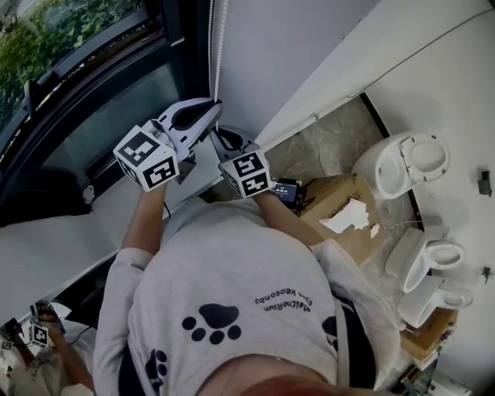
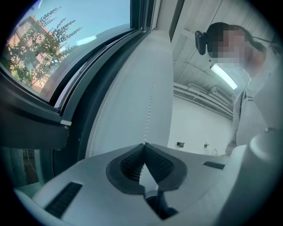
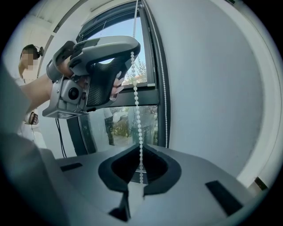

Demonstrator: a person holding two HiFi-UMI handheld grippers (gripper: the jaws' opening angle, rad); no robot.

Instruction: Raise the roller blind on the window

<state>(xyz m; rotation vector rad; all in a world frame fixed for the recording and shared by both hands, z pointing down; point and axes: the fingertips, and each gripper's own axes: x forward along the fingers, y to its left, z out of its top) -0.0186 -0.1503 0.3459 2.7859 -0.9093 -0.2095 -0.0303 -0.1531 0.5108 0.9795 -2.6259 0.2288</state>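
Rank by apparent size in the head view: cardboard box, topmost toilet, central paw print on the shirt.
Cardboard box and topmost toilet: look alike, unranked; box partly hidden.
Paw print: smallest, despite being nearest the camera.

Storage or unfinished utility room: white toilets [image 1: 407, 161] stand loose on a stone-patterned floor [image 1: 332, 139] beside a torn cardboard box [image 1: 340, 203]; plain white walls [image 1: 294, 54]; big dark-framed window [image 1: 108, 108] onto trees [image 1: 69, 23]; tube light [image 2: 224, 76] and exposed pipes [image 2: 199, 90] on the ceiling [image 2: 194, 57]

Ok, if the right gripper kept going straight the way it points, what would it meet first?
Beyond the bead chain pinched in the right gripper, most likely the lower window pane, though depth is hard to judge.
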